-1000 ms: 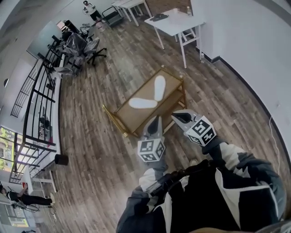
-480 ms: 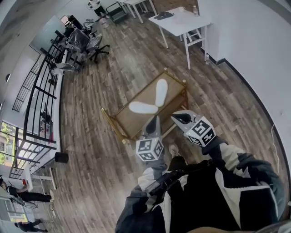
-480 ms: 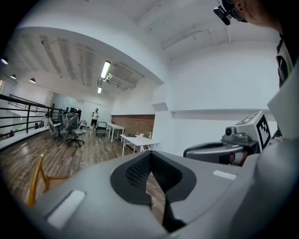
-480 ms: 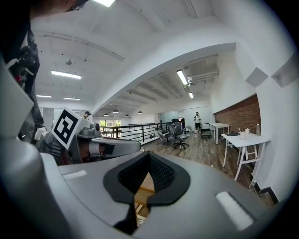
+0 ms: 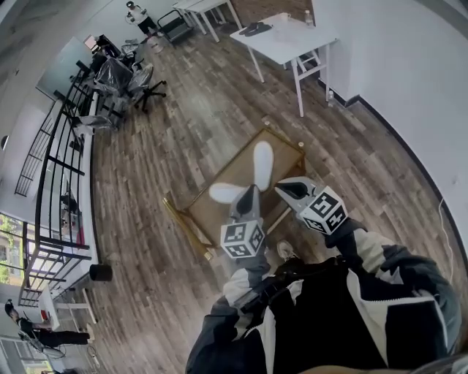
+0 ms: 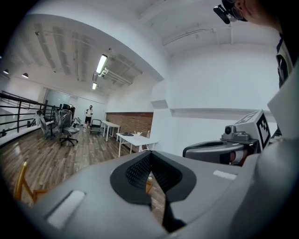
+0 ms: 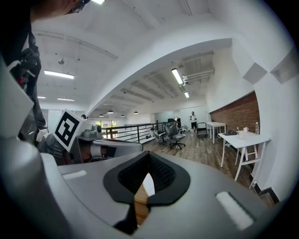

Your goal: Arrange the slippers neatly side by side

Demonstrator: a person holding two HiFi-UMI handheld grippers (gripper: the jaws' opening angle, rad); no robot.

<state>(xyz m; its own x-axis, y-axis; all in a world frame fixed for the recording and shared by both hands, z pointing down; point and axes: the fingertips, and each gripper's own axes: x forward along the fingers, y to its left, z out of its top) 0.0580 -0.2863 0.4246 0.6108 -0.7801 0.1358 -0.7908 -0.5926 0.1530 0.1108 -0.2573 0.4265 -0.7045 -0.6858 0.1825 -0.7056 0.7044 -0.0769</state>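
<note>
Two white slippers lie splayed in a V on the low table (image 5: pixel 287 144) with its gold frame: the far slipper (image 5: pixel 262 162) points away, and the near slipper (image 5: pixel 224 193) lies crosswise to its left. From the head view, the left tool (image 5: pixel 250 193) hangs in front of the spot where they meet and hides it. The right tool (image 5: pixel 287 189) is just beside it over the table's near edge. Both tools have their jaws pressed together, pinching nothing. The person's shoe (image 5: pixel 285 250) stands on the wooden floor (image 5: pixel 168 146) by the table. Well apart are a white desk (image 5: pixel 287 40) by the wall, wrapped office chairs (image 5: pixel 123 73), a black railing (image 5: pixel 62 157) and a standing person (image 5: pixel 137 12).
</note>
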